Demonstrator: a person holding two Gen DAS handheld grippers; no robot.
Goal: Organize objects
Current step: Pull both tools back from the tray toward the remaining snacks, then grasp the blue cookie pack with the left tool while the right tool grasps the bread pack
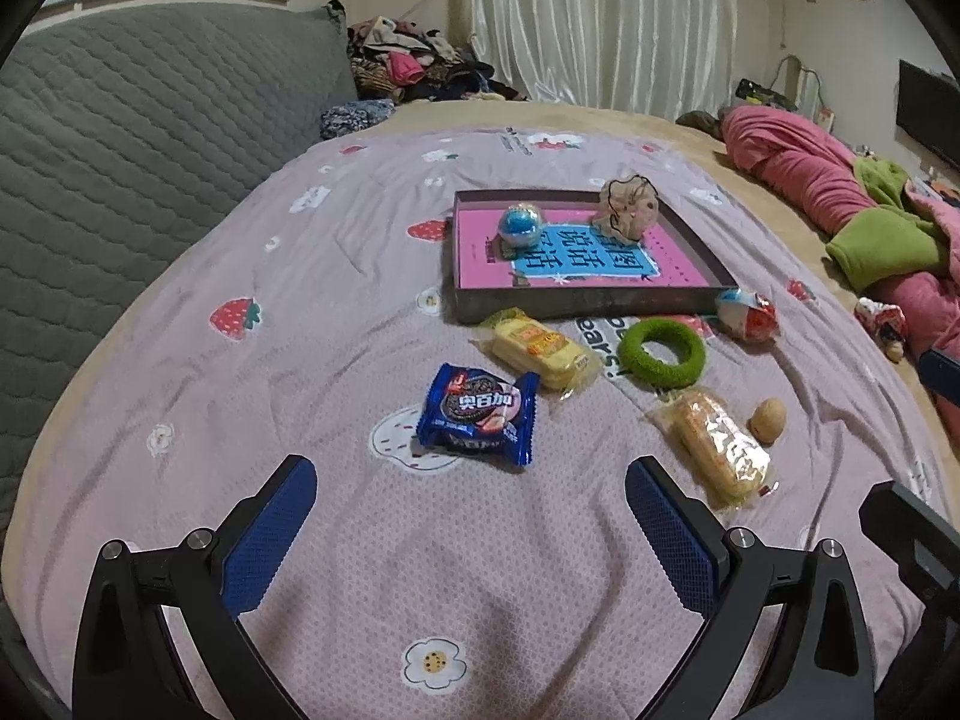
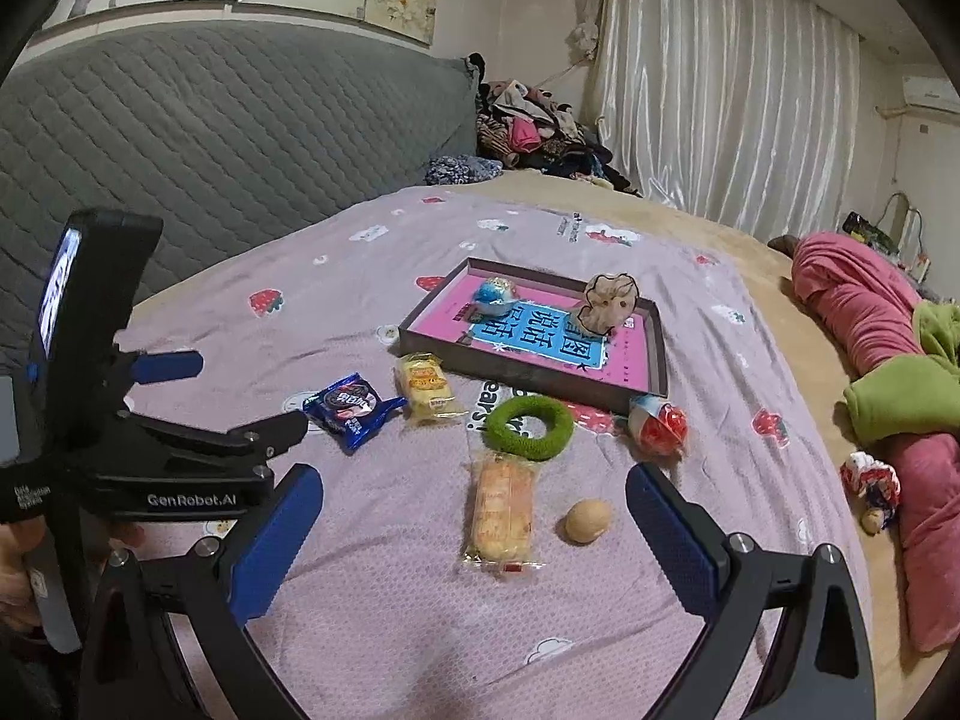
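Left gripper (image 1: 471,534), right gripper (image 2: 474,531): mine, jaws apart, empty. Next: straddle blue foil biscuit packet (image 1: 477,414) squarely; lift to shallow dark cardboard tray (image 1: 576,300).

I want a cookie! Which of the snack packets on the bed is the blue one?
The shiny blue cookie packet, lying nearest the open left gripper. The other two, the yellow-wrapped cake and the clear-wrapped orange cake, are not blue.

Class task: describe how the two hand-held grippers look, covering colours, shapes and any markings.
Each hand-held gripper, left and right, has a black forked frame, silver bolts and blue textured pads. The right view shows white "GenRobot.AI" lettering on the left one, plus a lit phone mounted on it.
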